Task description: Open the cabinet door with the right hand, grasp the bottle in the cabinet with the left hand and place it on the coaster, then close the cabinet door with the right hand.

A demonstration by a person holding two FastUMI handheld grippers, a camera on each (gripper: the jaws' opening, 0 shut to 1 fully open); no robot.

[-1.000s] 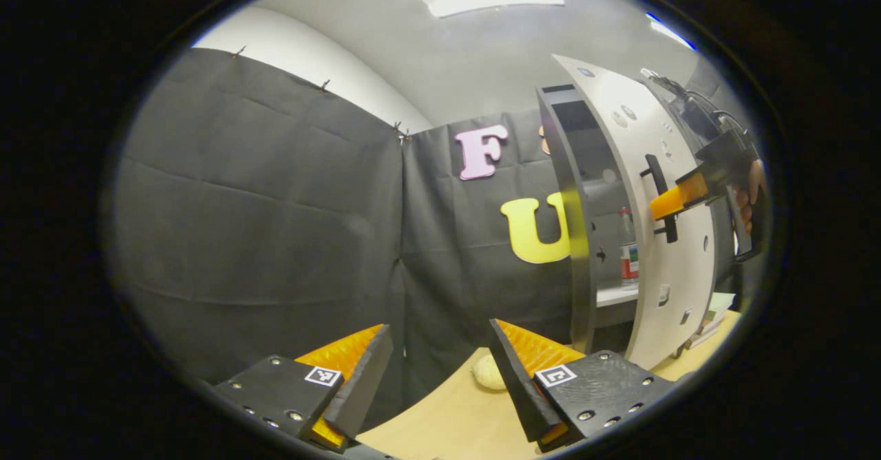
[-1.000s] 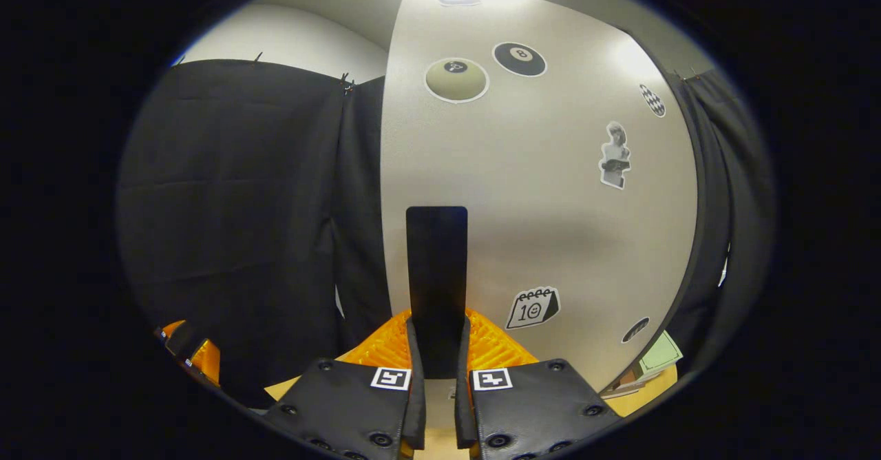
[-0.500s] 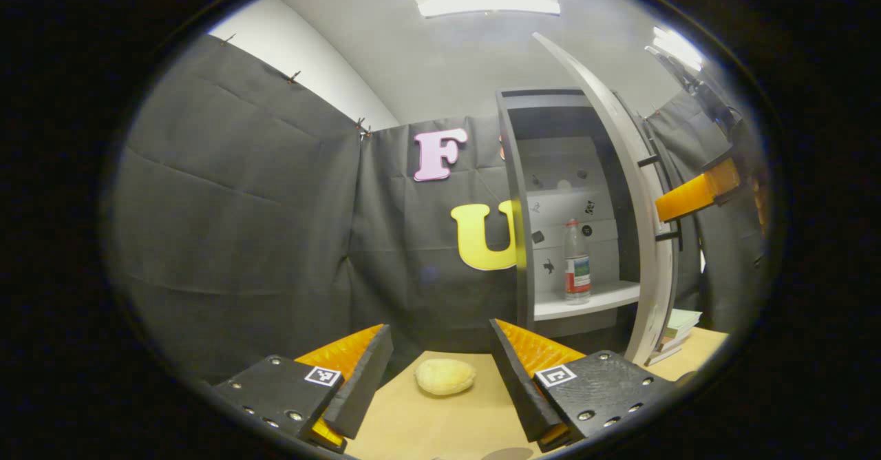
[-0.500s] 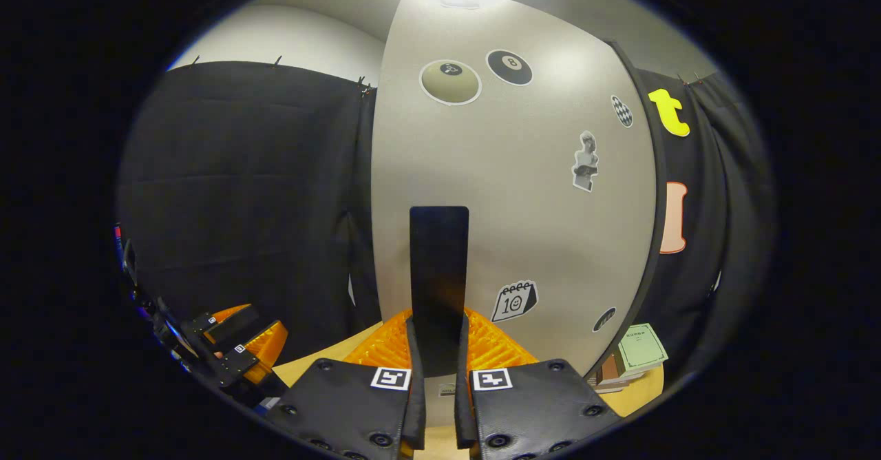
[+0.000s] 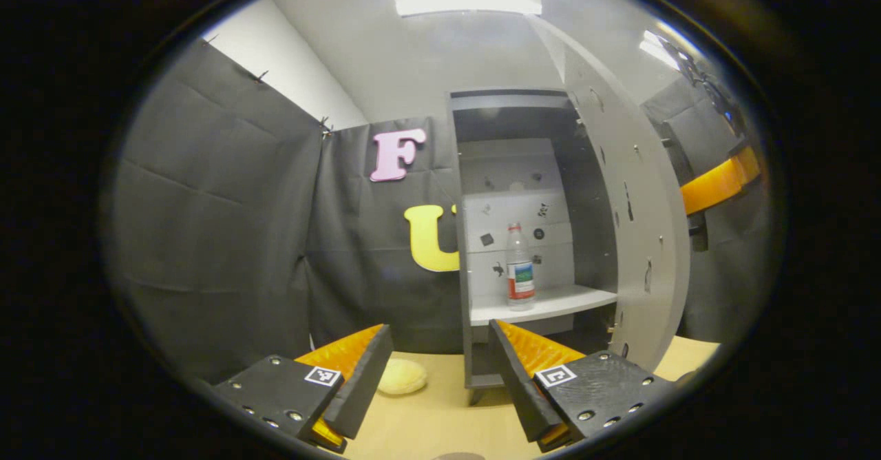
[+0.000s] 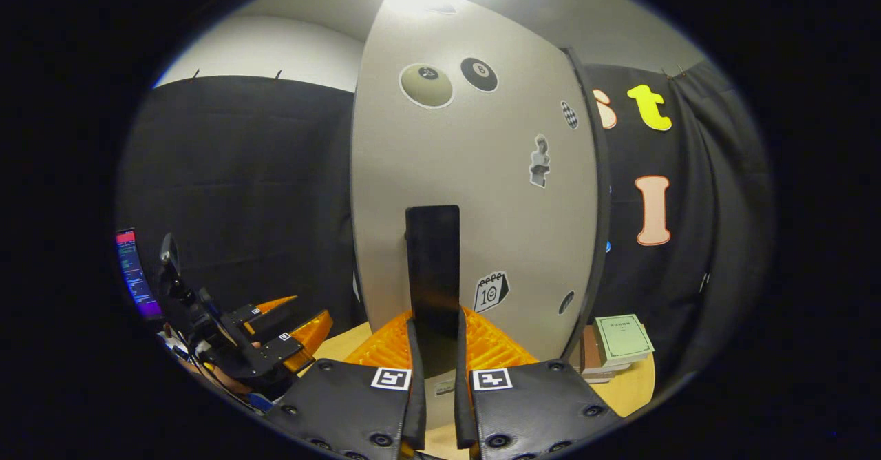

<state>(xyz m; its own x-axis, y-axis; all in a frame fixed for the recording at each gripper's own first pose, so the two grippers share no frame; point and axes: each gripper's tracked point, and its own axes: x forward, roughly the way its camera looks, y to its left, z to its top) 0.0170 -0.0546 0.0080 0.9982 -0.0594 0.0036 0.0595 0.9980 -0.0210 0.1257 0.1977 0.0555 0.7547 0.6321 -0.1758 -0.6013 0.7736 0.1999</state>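
Black cloth is lining the booth behind a tan bench [image 5: 440, 412], where a grey cabinet [image 5: 464, 239] is standing with its door [image 6: 475, 191] swung wide open. Right hand-held gripper [image 6: 435, 350] is clenching the dark door handle [image 6: 432, 267], both fingers pressing on it. Left hand-held gripper [image 5: 440, 370] is sitting released, jaws wide apart, nothing between them, low over the bench. Bottle [image 5: 521, 267] is standing upright on the cabinet shelf [image 5: 544, 303], long axis vertical, ahead of the left hand-held gripper and up to its right, well apart. Left hand-held gripper is the nearer free one, so reach is likely going forward and up into the opening; jaws are probably needing to close across the bottle's sides. Open door is flanking the right side of the opening, cabinet's left wall is flanking the other, so the path in is looking narrow but unblocked. Pale round lump [image 5: 402, 376] is lying on the bench just beside the left finger [image 5: 358, 377], off the reach line. Dark disc edge [image 5: 458, 456] is peeking at the bottom of the left gripper view, possibly the coaster, cannot tell. Stack of books [image 6: 616, 343] is sitting on the bench behind the door. In the right gripper view the left hand-held gripper is showing at lower left, beside a lit screen [image 6: 134, 274]. Door step looks done; bottle grasp is not yet begun.
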